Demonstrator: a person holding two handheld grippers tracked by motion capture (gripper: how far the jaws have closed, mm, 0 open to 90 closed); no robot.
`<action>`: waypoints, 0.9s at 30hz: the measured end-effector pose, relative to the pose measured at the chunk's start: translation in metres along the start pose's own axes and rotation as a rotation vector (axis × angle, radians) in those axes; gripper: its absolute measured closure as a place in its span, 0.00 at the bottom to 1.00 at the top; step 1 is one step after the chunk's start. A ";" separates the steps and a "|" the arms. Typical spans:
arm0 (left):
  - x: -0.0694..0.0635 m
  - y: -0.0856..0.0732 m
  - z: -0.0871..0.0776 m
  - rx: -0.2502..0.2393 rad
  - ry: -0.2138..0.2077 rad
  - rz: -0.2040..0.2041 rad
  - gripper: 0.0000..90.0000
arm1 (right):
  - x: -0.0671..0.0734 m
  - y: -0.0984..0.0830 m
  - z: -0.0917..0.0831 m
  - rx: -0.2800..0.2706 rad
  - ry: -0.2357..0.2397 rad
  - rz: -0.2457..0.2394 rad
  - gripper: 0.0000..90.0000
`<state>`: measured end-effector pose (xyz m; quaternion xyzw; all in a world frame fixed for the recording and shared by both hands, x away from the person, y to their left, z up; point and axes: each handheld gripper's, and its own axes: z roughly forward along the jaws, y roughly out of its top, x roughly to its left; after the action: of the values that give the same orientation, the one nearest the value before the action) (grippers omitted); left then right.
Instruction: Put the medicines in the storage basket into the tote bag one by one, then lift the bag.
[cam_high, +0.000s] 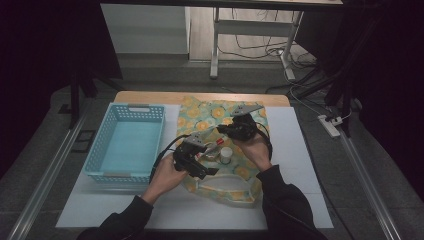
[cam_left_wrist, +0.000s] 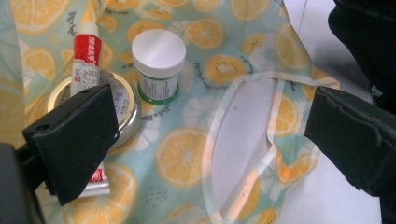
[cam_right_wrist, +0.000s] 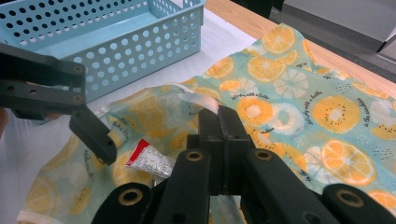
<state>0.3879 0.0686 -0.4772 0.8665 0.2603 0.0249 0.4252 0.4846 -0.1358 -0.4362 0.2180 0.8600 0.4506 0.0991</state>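
A cloth bag (cam_high: 250, 170) printed with orange slices lies on the white mat. On it sit a white jar (cam_left_wrist: 159, 60) with a green band, a red-and-white tube (cam_left_wrist: 86, 51) and, under the tube, a round metal tin (cam_left_wrist: 126, 100). My left gripper (cam_left_wrist: 210, 112) hovers over these with its jaws wide open and nothing between the pads; from above my left gripper (cam_high: 206, 161) is just left of the jar (cam_high: 226, 155). My right gripper (cam_right_wrist: 218, 116) is shut, pinching a pale strip of the bag's edge (cam_right_wrist: 201, 100) and holding it lifted. From above my right gripper (cam_high: 226, 129) is over the bag's far part.
A light blue perforated basket (cam_high: 100, 145) stands on the mat to the left of the bag; the basket (cam_right_wrist: 130, 56) is close behind the left gripper's jaw. The bag's handles (cam_high: 225, 186) lie toward the person. The table's wooden far edge (cam_high: 150, 96) runs behind.
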 end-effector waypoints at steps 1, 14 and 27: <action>-0.001 -0.001 0.000 0.004 0.005 0.003 0.02 | 0.000 0.000 0.000 0.000 0.001 0.001 1.00; -0.008 -0.014 0.012 0.066 0.031 -0.020 0.00 | 0.001 0.000 0.000 0.001 0.005 -0.002 1.00; -0.008 -0.027 0.035 0.140 0.045 -0.015 0.00 | 0.003 0.000 0.000 0.002 0.008 -0.003 1.00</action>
<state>0.3787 0.0535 -0.5186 0.8913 0.2774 0.0233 0.3578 0.4822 -0.1340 -0.4360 0.2149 0.8612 0.4504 0.0962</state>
